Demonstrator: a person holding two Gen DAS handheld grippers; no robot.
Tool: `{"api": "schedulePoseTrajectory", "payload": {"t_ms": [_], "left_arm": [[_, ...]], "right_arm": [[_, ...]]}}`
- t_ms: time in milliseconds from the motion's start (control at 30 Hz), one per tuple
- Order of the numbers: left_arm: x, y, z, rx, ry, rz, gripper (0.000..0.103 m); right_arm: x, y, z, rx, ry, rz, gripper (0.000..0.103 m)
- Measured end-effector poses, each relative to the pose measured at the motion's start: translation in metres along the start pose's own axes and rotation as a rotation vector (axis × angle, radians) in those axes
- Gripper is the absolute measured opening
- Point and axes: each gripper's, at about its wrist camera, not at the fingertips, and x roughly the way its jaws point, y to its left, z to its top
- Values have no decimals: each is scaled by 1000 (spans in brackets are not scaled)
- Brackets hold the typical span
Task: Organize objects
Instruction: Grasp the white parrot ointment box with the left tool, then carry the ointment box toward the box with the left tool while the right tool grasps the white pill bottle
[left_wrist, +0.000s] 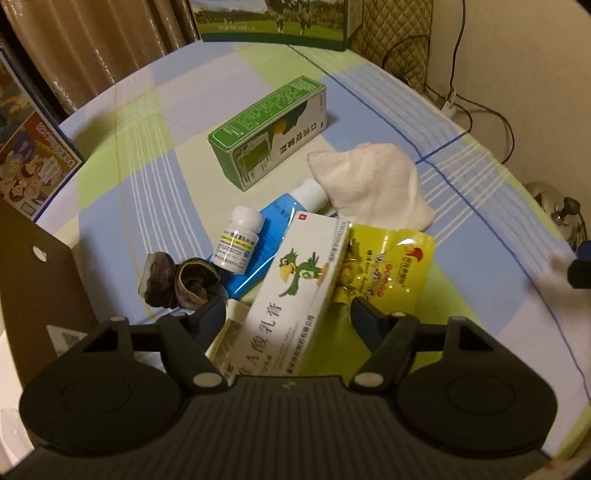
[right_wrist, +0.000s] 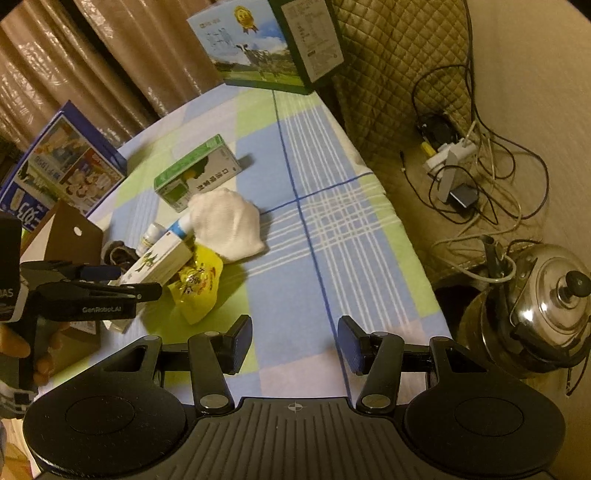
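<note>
The left gripper is reaching over the near edge of the pile, its jaws spread on either side of the white ointment box with the green parrot on it. The fingers do not look pressed against the box; there is space on the right side, while the left finger sits close to the box's edge. The box is lying tilted across a blue tube and a yellow snack pouch, which is touching it on the right. A small white pill bottle is standing upright on the tube, just left of the box. A dark scrunchie is lying just left of the bottle. A crumpled white cloth is resting on the far side of the pile, covering the tube's cap end. Farther back, a green medicine carton is lying well apart from the heap on the checked tablecloth.

The right gripper is hovering over bare cloth to the right of the pile, its jaws spread wide with nothing between them. A steel kettle is sitting off the table's right side.
</note>
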Motion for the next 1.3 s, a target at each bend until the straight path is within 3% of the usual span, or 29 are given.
{"api": "schedulePoseTrajectory", "payload": {"t_ms": [133,200,367,500,733,933,1067,1300], "left_arm": [[8,2,1,25,10,1,63],[11,1,-1,38,14,-8,51],[7,-6,-6,77,-24,-18,34],[-5,-11,-17,55,-74,-21,33],[-31,-6,-52,-93,-104,-56,33],[-52,6,-101,-211,-68,-28,33],[-67,21,-136,-304,-54,25,33],[-83,64,-200,-539,-27,192,33]], "right_arm": [[5,-1,3,6,7,-5,49],[8,-1,5,7,11,-5,49],[13,1,7,0,21,-4,49],[17,4,10,-15,22,6,49],[26,10,19,-56,31,19,49],[33,19,28,-114,30,45,49],[37,33,35,-190,14,73,49],[47,67,49,-368,-29,164,49]]}}
